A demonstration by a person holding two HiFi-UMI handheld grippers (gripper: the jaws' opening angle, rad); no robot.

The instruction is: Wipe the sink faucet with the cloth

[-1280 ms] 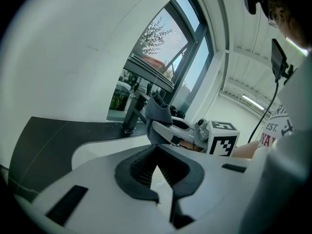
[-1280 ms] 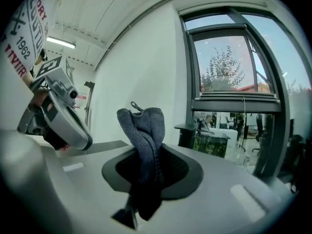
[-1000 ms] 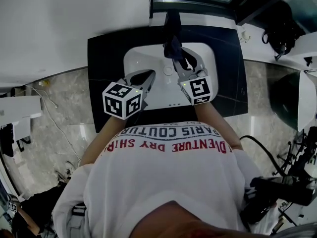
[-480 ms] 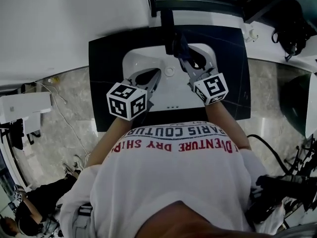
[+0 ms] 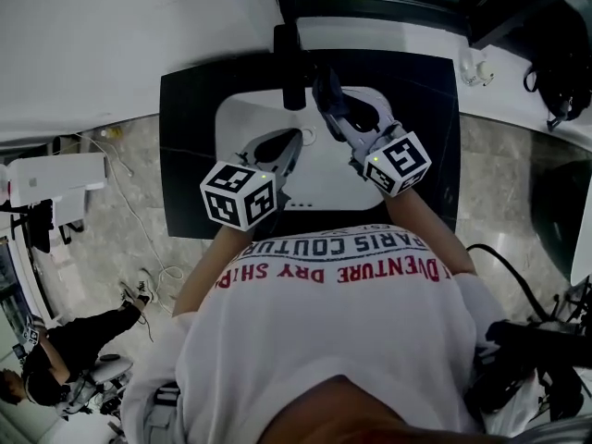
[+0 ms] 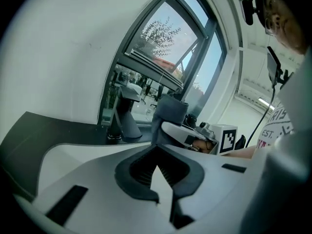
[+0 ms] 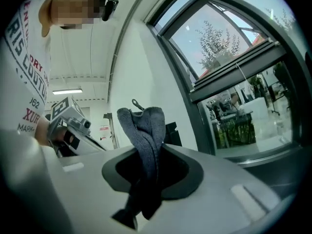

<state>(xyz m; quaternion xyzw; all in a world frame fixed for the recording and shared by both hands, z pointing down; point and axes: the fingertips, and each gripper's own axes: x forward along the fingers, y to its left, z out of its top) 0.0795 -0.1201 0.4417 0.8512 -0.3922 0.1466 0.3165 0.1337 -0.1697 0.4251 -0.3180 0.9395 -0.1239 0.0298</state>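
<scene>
The right gripper [image 5: 335, 109] has its jaws closed on the grey cloth [image 7: 146, 130], and compared with a second ago the cloth has gone from in front of the faucet [image 5: 289, 63] to just beside it on the right. I cannot tell if it touches the faucet. The left gripper [image 5: 289, 146] waits in front of the faucet, over the white sink [image 5: 236, 123], its jaws together and holding nothing. I judge that the wiping is under way and now reaches the side of the faucet, with the far side probably not done yet.
</scene>
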